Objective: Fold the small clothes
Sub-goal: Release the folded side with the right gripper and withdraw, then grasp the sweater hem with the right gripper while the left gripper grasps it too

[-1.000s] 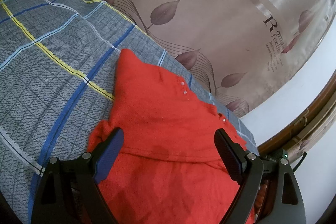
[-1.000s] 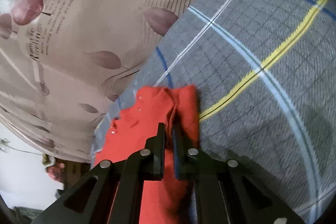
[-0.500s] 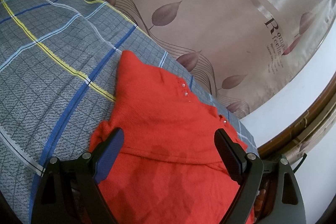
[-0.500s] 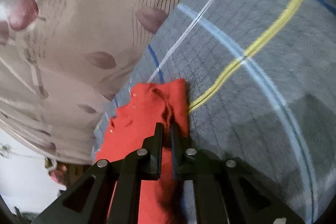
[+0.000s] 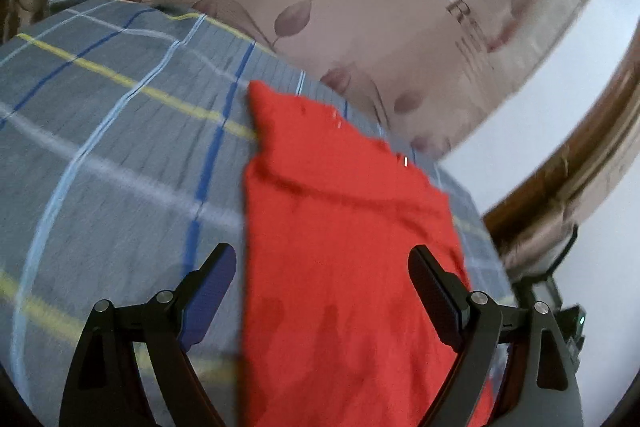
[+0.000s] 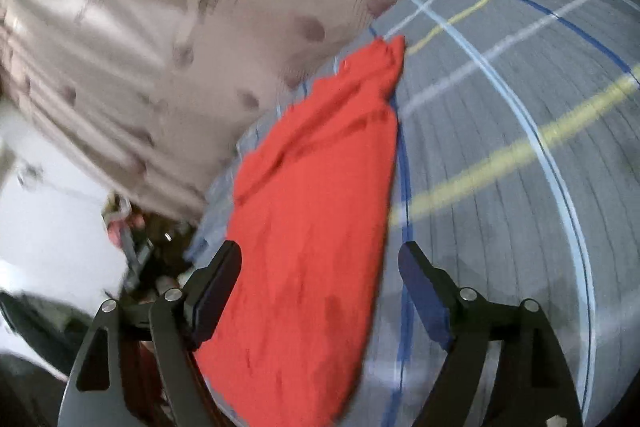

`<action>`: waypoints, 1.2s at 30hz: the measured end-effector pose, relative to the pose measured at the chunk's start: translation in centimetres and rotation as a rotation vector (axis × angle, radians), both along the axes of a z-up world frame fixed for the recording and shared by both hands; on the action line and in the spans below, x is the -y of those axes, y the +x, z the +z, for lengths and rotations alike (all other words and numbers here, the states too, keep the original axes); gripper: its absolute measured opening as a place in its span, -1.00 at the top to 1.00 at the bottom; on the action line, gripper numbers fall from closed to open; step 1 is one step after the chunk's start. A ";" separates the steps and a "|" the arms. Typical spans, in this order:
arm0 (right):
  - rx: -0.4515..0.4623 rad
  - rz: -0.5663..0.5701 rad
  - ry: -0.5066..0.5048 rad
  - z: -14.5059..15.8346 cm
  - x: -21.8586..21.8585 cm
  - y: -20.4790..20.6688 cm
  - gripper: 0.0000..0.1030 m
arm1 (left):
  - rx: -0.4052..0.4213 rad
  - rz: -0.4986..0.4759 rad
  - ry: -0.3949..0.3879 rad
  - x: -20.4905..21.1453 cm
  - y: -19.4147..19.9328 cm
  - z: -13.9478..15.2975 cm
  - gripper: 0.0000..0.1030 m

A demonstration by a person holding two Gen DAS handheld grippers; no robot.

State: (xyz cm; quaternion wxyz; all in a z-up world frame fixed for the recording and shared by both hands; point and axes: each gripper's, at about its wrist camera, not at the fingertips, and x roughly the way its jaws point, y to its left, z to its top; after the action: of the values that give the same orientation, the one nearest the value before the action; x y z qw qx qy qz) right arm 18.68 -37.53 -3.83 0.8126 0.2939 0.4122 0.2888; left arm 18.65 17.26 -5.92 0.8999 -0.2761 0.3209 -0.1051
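A red knit garment [image 5: 340,235] lies folded into a long strip on the grey plaid bed sheet [image 5: 112,155]; small pearl beads dot its far part. My left gripper [image 5: 322,279] is open and empty above the garment's near part. In the right wrist view the same garment [image 6: 320,195] stretches away toward the curtain. My right gripper [image 6: 320,275] is open and empty, its jaws wide apart over the garment's near part. Both views are motion-blurred.
A beige curtain with leaf print [image 5: 360,7] hangs behind the bed. A wooden frame [image 5: 580,155] and white wall sit at the right. Dark clutter [image 6: 136,247] lies beside the bed's edge in the right wrist view.
My right gripper let go of the garment's fold, opened and drew back. The garment's left side now lies folded over into a narrow strip. Both cameras pulled back.
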 end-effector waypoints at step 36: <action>0.006 0.125 0.056 -3.4 -6.0 -9.8 0.07 | -0.012 -0.145 -0.163 3.8 -15.2 -4.5 -0.40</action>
State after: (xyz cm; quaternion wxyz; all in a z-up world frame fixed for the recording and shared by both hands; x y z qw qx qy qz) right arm 8.92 -31.51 -7.27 0.7856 0.2891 0.4193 0.3514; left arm 3.41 13.46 -10.39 0.8626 -0.3249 0.3360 -0.1939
